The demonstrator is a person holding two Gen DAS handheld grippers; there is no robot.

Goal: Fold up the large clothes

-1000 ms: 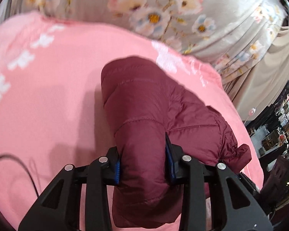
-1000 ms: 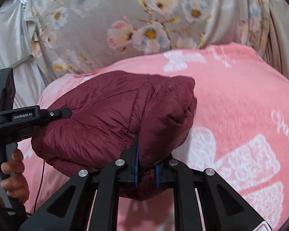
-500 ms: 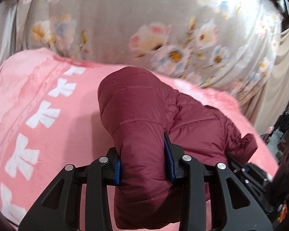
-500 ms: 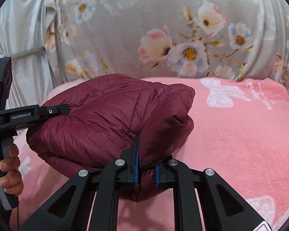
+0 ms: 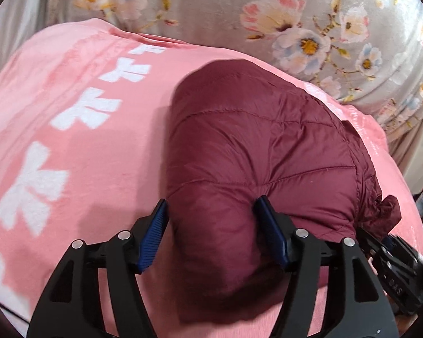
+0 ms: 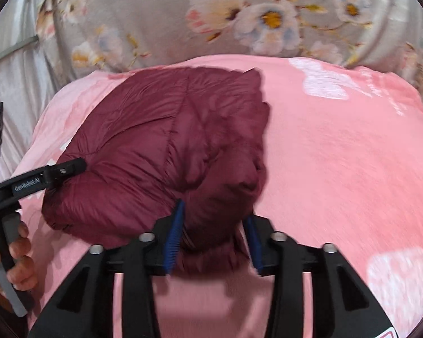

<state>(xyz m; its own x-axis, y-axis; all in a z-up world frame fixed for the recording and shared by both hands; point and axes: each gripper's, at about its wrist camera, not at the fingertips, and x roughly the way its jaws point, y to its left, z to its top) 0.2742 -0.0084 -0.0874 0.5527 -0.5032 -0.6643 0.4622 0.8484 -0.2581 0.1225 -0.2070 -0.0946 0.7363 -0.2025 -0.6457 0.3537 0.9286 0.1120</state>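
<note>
A folded maroon puffer jacket (image 5: 253, 146) (image 6: 169, 140) lies in a thick bundle on the pink blanket (image 5: 84, 140) (image 6: 338, 155). My left gripper (image 5: 211, 201) straddles the bundle's near left end. Its jaws are opening, with the padding still bulging between the blue pads. My right gripper (image 6: 213, 211) straddles the near right end. Its jaws are opening too, and the right pad stands off the fabric. In the right wrist view, one of the left gripper's fingers (image 6: 65, 170) rests against the jacket, and a hand (image 6: 17, 253) holds that tool's handle.
A grey floral cloth (image 5: 296, 14) (image 6: 239, 14) hangs close behind the bed. The pink blanket has white bow prints (image 5: 33, 186) and drops away at its right edge (image 5: 409, 197). The right tool's black body (image 5: 394, 267) shows at the lower right of the left wrist view.
Both grippers were clamped on the jacket and have now spread their jaws. The bundle has moved toward the floral cloth and sunk onto the blanket.
</note>
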